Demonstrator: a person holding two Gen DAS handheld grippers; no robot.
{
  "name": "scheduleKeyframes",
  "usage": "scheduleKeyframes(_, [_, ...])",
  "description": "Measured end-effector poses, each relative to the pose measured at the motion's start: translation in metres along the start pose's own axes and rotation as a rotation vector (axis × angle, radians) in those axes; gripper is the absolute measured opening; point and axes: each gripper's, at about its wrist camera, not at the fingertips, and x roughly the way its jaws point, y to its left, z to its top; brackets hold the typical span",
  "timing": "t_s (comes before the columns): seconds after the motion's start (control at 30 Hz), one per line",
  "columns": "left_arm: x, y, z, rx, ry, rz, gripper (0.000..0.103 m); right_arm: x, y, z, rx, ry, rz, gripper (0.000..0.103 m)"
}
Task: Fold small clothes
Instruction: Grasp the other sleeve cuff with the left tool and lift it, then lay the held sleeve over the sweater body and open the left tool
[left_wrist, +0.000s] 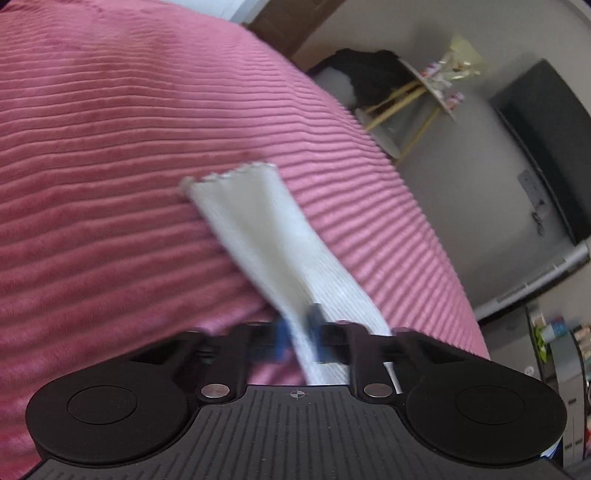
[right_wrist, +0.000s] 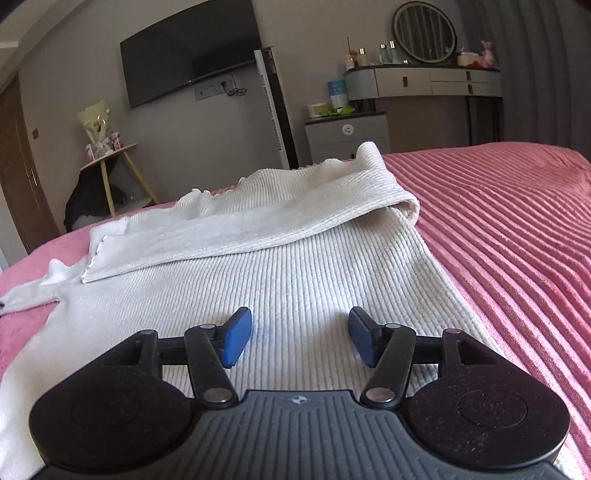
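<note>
Left gripper: jaws clamped on a white ribbed sleeve, lifted off the pink bedspread; view blurred.
Right gripper: jaws wide apart, hovering low over the sweater, holding nothing.
Step, as judged: carry the sleeve across the body, lay it flat, keep the cuff square; right could pin the cloth.
Sweater: white rib knit, spread on the bed, one sleeve already folded over the chest.

A home bedroom. A pink ribbed bedspread fills the near ground, and at the far wall hang a flat television and, to its right, a dressing table with round mirror and bottles.
</note>
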Motion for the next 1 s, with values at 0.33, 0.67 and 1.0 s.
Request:
scheduleKeyframes(0.33, [-0.074, -0.102, -0.037, 0.405, -0.138, -0.261, 0.008, 0.001, -0.008, -0.004, 0.059, -0.015, 0.041, 0.062])
scheduleKeyframes(0.67, [-0.111, -0.227, -0.256, 0.861, 0.099, -0.520, 0.016, 0.002, -0.016, -0.006, 0.105, -0.026, 0.078, 0.064])
scheduleKeyframes(1.0, [-0.171, -0.149, -0.294, 0.726, 0.023, -0.095, 0.073, 0.004, -0.012, 0.000, 0.079, -0.006, 0.098, 0.074])
